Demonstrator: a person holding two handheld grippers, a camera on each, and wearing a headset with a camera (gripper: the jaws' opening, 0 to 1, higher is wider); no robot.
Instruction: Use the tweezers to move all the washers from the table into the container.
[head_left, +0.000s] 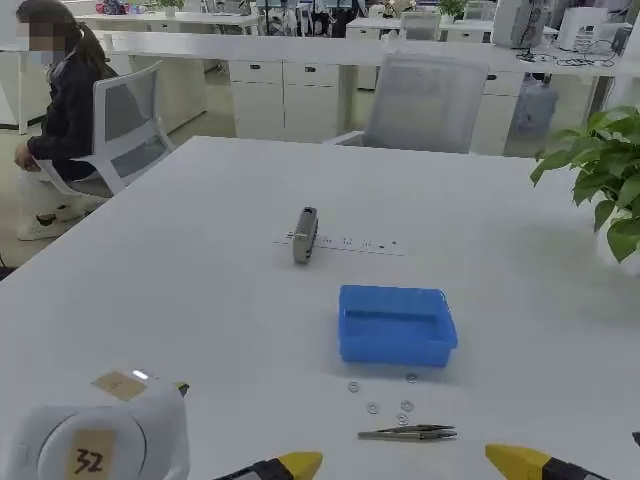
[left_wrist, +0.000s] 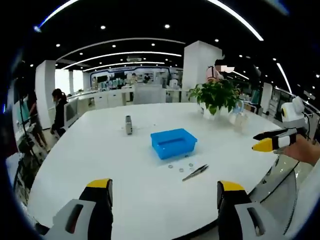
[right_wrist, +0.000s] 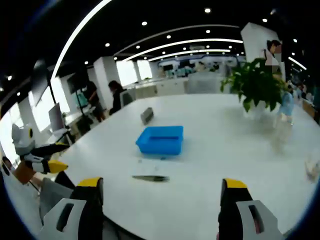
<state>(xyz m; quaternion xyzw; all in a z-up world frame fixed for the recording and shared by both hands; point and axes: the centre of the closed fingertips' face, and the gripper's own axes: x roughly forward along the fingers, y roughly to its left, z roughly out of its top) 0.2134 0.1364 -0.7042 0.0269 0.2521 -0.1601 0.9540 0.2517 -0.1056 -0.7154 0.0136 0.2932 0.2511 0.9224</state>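
Washers (head_left: 372, 407): a few small metal rings lie flat on the desk (head_left: 200, 300), scattered between the container and the tweezers. None are in the container yet.
Washer handling: we judge them light, stiff, thin and slick. Flat on a smooth top, they may skate away when nudged. Best to pinch across the rim, or put one tip through the hole.
Tweezers (head_left: 408, 433): these lie flat just beyond the washers on our side, roughly level across the head view. They look slender, springy and light.
Tweezer hold: we would grip mid-shank, so that closing the jaws also closes the tips. Too hard a grip could twist them.
Container (head_left: 397, 325): a blue open plastic tray just behind the washers. It looks light and may slide if bumped.
Left hand-held gripper (left_wrist: 165, 197): jaws wide apart, holding nothing, well short of the tweezers.
Right hand-held gripper (right_wrist: 162, 195): jaws wide apart, holding nothing.
Writing: "32" on a yellow sticker (head_left: 88, 460) at the lower left of the head view. We can read no other brand or label.
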